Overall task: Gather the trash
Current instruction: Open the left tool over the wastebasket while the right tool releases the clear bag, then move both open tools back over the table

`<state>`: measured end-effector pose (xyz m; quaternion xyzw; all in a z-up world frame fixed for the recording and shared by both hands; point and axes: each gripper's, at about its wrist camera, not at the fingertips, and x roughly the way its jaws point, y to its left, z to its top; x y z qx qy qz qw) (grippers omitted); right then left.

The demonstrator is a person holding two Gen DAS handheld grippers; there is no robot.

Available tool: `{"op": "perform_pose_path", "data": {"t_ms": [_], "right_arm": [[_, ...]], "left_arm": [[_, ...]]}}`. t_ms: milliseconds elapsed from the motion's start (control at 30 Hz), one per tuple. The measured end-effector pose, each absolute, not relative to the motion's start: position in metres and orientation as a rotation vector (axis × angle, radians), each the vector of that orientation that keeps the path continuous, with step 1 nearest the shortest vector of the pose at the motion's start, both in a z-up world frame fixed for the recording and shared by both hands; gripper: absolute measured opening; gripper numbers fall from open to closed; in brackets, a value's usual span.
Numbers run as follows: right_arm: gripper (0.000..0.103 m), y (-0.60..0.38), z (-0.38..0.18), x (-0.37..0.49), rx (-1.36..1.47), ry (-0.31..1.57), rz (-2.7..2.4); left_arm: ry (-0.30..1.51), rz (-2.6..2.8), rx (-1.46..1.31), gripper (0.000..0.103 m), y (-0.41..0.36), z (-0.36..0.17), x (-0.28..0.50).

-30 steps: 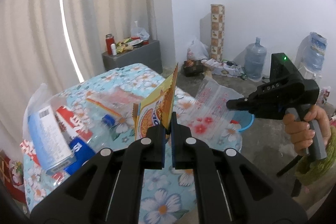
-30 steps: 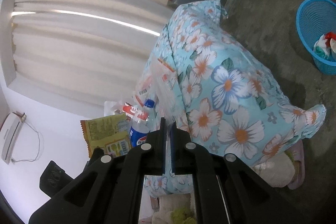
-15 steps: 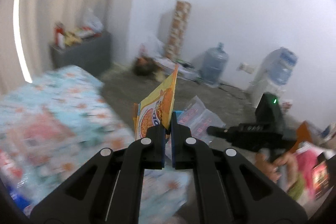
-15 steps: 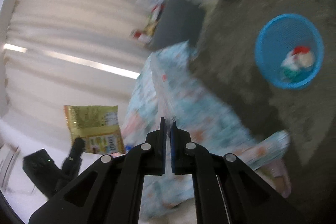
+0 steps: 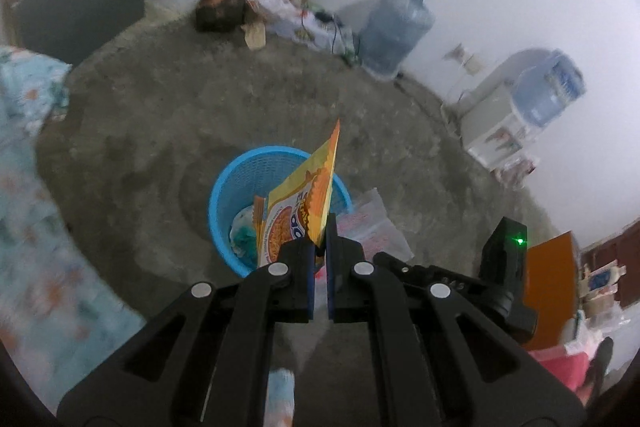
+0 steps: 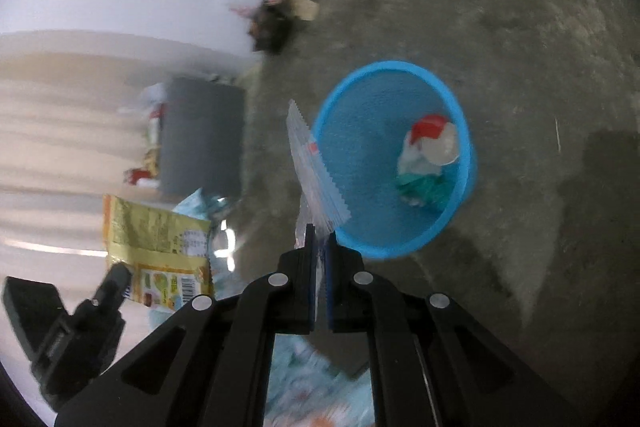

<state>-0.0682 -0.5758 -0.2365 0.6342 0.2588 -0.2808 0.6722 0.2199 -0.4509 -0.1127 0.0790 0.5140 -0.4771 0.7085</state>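
My left gripper (image 5: 319, 247) is shut on a yellow-orange noodle wrapper (image 5: 296, 211), which stands up over the near side of a blue mesh basket (image 5: 216, 203) on the concrete floor. My right gripper (image 6: 319, 247) has a clear plastic bag (image 6: 316, 167) between its pads. Its jaws are opening slightly, and the bag hangs at the basket's left rim (image 6: 400, 67). Crumpled red, white and green trash (image 6: 428, 155) lies inside the basket. In the right wrist view the noodle wrapper (image 6: 156, 239) and my left gripper (image 6: 116, 279) show at the lower left.
The floral-cloth table (image 5: 24, 227) runs along the left. A grey cabinet (image 5: 80, 23) stands by the wall. A big water jug (image 5: 396, 31), a dispenser (image 5: 532, 107) and piled clutter (image 5: 224, 11) line the far wall. An orange board (image 5: 548, 267) stands at the right.
Both grippers swung away from the floral table and tilted down toward the floor. The blue basket now sits just beyond both sets of fingertips. Both still carry their items.
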Motion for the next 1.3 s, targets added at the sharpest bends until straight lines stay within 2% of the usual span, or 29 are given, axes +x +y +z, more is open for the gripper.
{"op": "perform_pose_path", "data": {"t_ms": [33, 67, 100, 133, 167, 333, 567, 767, 967, 1100, 1300], "right_arm": [[0.007, -0.582, -0.249, -0.064, 1.435, 0.603, -0.645], [0.009, -0.589, -0.26, -0.061, 1.443, 0.624, -0.661], [0.023, -0.597, -0.276, -0.057, 1.458, 0.648, -0.677], [0.032, -0.6, -0.286, -0.054, 1.471, 0.663, -0.689], [0.045, -0.604, -0.3, -0.053, 1.493, 0.68, -0.704], [0.046, -0.599, -0.326, -0.066, 1.55, 0.682, -0.734], [0.049, -0.577, -0.301, -0.084, 1.512, 0.593, -0.733], [0.057, -0.546, -0.23, -0.07, 1.37, 0.519, -0.67], [0.071, -0.495, -0.128, -0.031, 1.106, 0.487, -0.547], [0.081, -0.449, -0.068, -0.008, 0.916, 0.478, -0.487], [0.092, -0.389, -0.021, 0.013, 0.71, 0.52, -0.461]], "left_arm": [[1.143, -1.045, 0.197, 0.004, -0.466, -0.125, 0.223], [1.145, -1.031, 0.213, 0.013, -0.476, -0.135, 0.227], [1.157, -1.024, 0.225, 0.022, -0.485, -0.143, 0.234], [1.173, -0.983, 0.252, 0.04, -0.495, -0.157, 0.239], [1.177, -0.947, 0.267, 0.045, -0.5, -0.165, 0.243], [1.194, -0.859, 0.242, 0.046, -0.499, -0.178, 0.256], [1.08, -0.895, 0.179, 0.054, -0.468, -0.116, 0.242], [0.9, -0.98, 0.132, 0.067, -0.412, -0.027, 0.204], [0.748, -0.957, 0.132, 0.076, -0.324, 0.045, 0.158], [0.671, -0.917, 0.095, 0.079, -0.258, 0.076, 0.131], [0.602, -0.843, 0.073, 0.082, -0.172, 0.098, 0.103]]}}
